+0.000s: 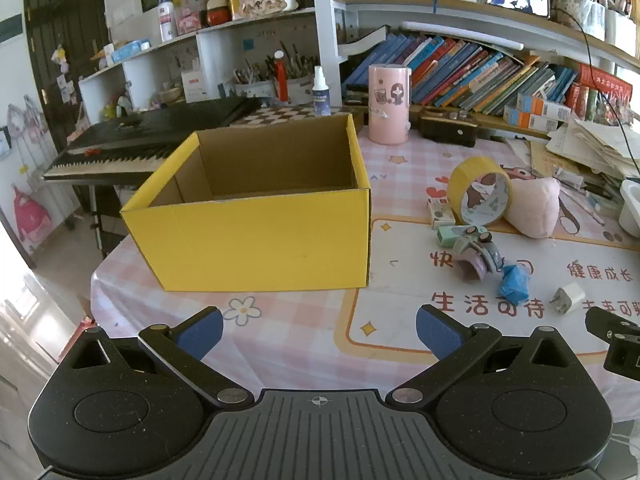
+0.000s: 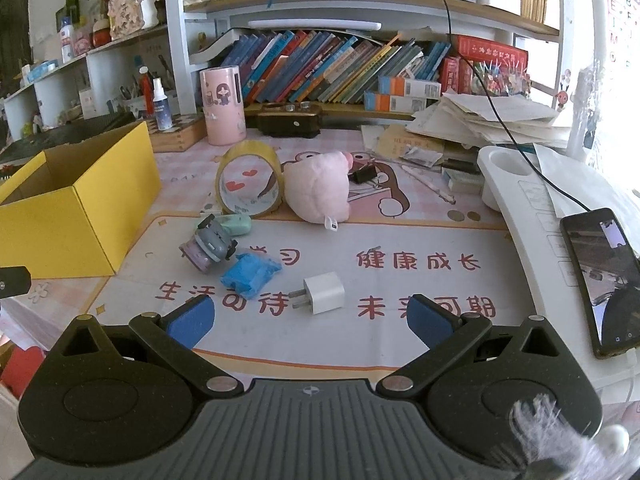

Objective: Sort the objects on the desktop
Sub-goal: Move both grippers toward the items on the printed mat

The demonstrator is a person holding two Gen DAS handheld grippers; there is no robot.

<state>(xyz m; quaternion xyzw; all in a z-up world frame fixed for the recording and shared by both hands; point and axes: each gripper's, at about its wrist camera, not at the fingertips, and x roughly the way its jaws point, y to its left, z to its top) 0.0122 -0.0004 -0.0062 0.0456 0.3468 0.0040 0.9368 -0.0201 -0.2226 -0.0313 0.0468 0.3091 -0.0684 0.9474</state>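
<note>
We see the left gripper with its blue pads spread wide apart and nothing between them, hanging over the pink checked tablecloth just near of the yellow box. The box stands open-topped on the left part of the table; what we can see of its inside looks bare. The right gripper likewise has its pads wide apart and grips nothing; the white charger plug lies on the mat just beyond and between its fingertips, apart from both. To the left of the plug lies a crumpled blue bag, and just beyond that a small toy car tipped on its side, touching a pale green eraser. Farther off, a roll of yellow tape stands on its edge, leaning against a pink plush toy on its right. A black phone lies at the right edge, on a white tray.
</note>
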